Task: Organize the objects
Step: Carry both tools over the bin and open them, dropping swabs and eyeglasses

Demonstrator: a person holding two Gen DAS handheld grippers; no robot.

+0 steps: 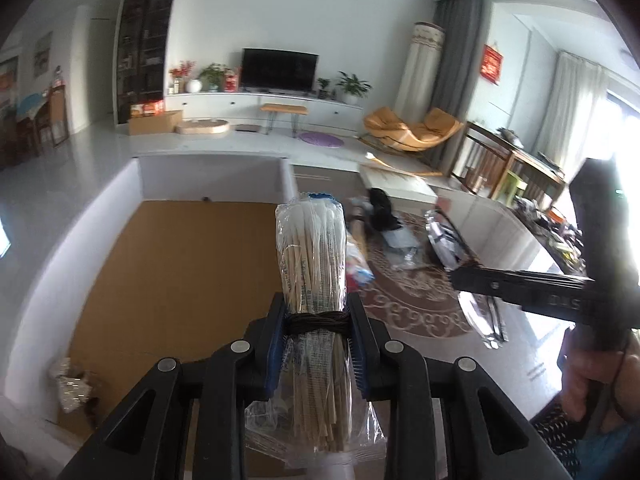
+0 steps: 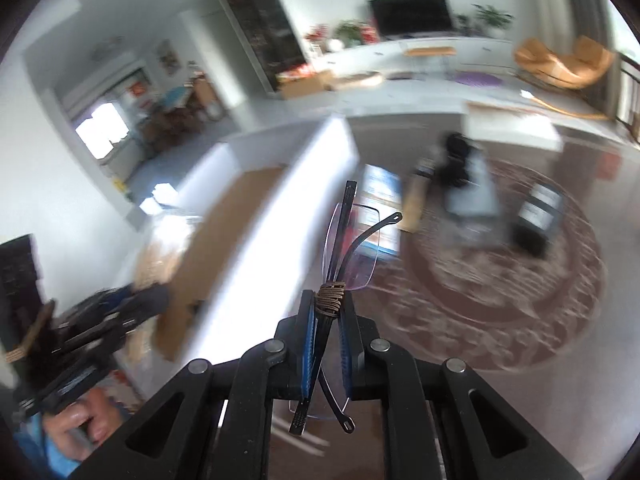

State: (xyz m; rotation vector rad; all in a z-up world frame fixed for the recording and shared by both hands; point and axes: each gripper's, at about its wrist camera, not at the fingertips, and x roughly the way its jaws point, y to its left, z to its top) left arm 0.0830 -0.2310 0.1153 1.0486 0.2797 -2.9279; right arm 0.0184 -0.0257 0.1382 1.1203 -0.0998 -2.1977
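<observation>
My left tongs [image 1: 316, 316] were pinching one bundle of chopsticks [image 1: 314, 264], paper-and-plastic sleeved sticks bound at the waist by a dark cord; the pack stood up from the pads toward 12 o'clock, its clear wrap crumpled below the grip. At 9 to 10 o'clock from it lay the open box [image 1: 168, 276], white-walled with a brown cardboard floor, nearly bare; one crumpled foil scrap [image 1: 72, 384] sat in its corner at 8 o'clock. The box's far wall ran across at 11 o'clock, and its near right edge passed just behind the bundle.

At 2 o'clock from the bundle the surface [image 1: 424, 300] carried a round patterned mat with a loose heap on it: one black item, several clear or shiny packets, too jumbled to count. At 3 o'clock my other tool crossed the view, held by my right hand [image 1: 592, 376].

My right tongs [image 2: 326, 316] were pressed together on one pair of rimless glasses [image 2: 352, 248], temples folded and crossed, wound with tan cord right at the pads; a lens rose toward 12 o'clock. The white box wall [image 2: 280, 216] ran at 10 o'clock, blurred. My left hand [image 2: 80, 420] showed at 8 o'clock. The patterned mat [image 2: 500, 300] spread at 2 o'clock, with open room along its near rim.
</observation>
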